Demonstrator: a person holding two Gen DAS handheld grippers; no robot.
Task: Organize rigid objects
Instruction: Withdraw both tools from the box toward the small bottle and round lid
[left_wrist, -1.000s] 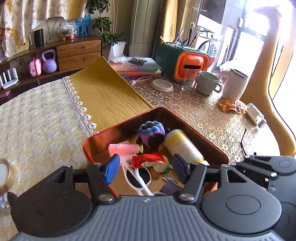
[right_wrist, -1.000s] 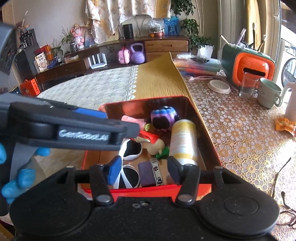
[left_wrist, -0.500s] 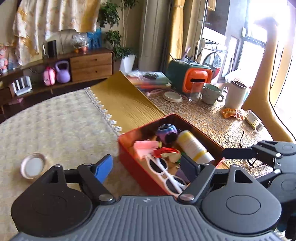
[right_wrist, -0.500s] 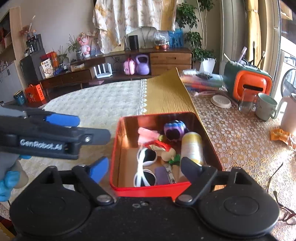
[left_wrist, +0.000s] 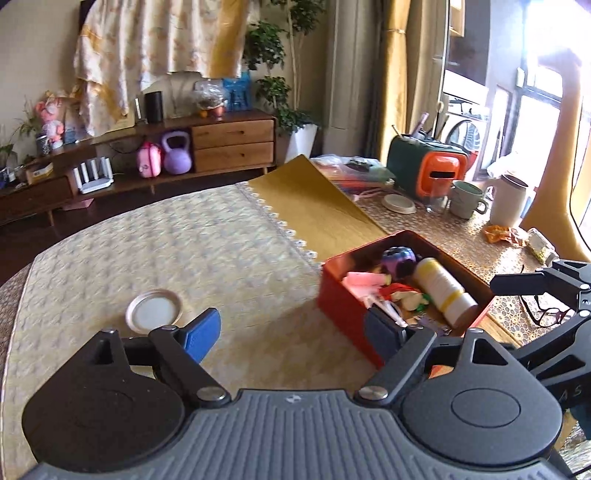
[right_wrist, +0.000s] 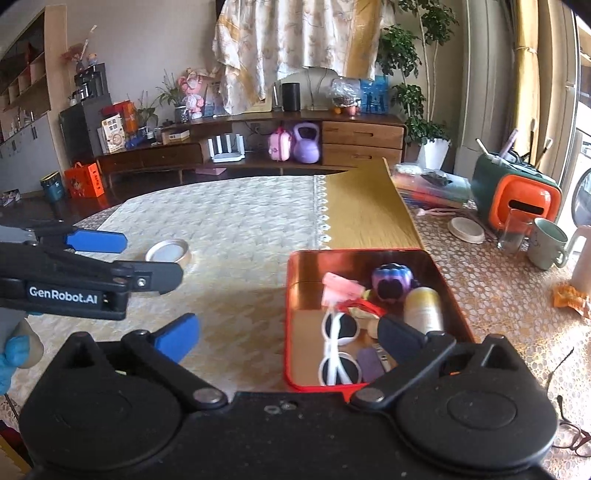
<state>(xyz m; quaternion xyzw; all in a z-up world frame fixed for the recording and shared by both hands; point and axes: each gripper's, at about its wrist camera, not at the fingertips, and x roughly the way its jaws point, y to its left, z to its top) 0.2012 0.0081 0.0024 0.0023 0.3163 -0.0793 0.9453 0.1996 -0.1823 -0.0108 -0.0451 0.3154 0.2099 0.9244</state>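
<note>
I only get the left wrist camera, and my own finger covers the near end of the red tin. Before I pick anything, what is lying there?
Observer: White sunglasses lie lengthwise at the near end of the red tin, with a flat purple item just to their right.
Operator: Is any of the floor inside free?
Observer: Yes, the strip along its left wall is bare from front to back.
Operator: I only see the right gripper side-on. Is it carrying something?
Observer: No. The right gripper is open; its jaws have just been opening and nothing is held between them.
</note>
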